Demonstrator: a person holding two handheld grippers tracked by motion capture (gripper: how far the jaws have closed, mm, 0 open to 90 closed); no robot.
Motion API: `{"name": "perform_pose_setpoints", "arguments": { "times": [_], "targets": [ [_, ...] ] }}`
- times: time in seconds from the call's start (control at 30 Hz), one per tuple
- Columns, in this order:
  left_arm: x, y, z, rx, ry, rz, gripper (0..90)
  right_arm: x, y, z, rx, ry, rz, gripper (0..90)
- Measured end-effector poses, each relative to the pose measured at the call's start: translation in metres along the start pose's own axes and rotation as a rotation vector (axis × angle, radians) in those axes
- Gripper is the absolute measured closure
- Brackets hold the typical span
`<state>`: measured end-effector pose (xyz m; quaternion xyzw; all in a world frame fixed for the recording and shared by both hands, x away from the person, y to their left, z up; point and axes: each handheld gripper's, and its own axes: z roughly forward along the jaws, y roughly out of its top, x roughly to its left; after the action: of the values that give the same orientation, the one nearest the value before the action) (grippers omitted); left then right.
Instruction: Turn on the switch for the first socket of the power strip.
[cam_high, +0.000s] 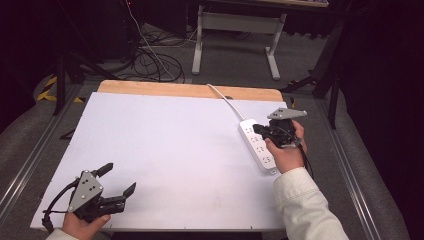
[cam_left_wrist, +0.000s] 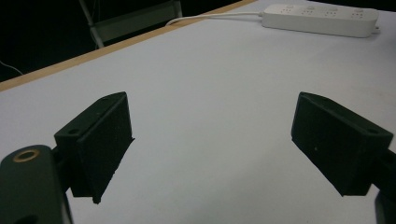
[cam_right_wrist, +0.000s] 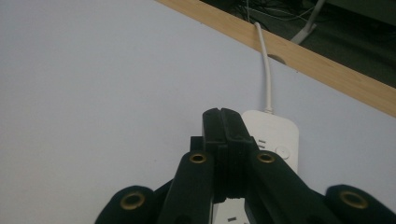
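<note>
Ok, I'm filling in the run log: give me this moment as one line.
left gripper: open, empty, near table corner | right gripper: shut, empty, over power strip | cord: runs off far edge

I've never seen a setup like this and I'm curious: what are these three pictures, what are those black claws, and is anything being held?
A person sits at a white table holding a hand-operated gripper in each hand. The high view looks down from above; the other two come from cameras riding on each gripper, looking along its black jaws. The left gripper rests near the table's near edge, jaws wide open and empty. The right gripper has its jaws shut with nothing between them, above a white power strip whose cable runs off the far edge.
</note>
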<state>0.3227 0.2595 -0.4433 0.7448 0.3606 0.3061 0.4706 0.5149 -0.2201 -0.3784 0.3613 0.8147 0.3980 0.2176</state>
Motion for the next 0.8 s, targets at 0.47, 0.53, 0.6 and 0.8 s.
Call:
{"name": "perform_pose_setpoints", "arguments": {
  "times": [0.47, 0.53, 0.6, 0.8],
  "targets": [
    [0.0, 0.0, 0.001, 0.007, 0.0, 0.005, 13.4, -0.027, -0.002, 0.027, 0.029, -0.052, 0.059, 90.0],
    [0.0, 0.0, 0.001, 0.006, -0.002, -0.003, 13.4, -0.029, -0.003, 0.029, 0.028, -0.054, 0.064, 90.0],
    [0.0, 0.0, 0.001, 0.007, 0.0, -0.001, 13.4, -0.033, -0.005, 0.035, 0.036, -0.066, 0.078, 90.0],
    [0.001, 0.0, 0.001, 0.009, -0.001, 0.005, 13.4, -0.04, -0.008, 0.044, 0.052, -0.09, 0.088, 90.0]
  ]
}}
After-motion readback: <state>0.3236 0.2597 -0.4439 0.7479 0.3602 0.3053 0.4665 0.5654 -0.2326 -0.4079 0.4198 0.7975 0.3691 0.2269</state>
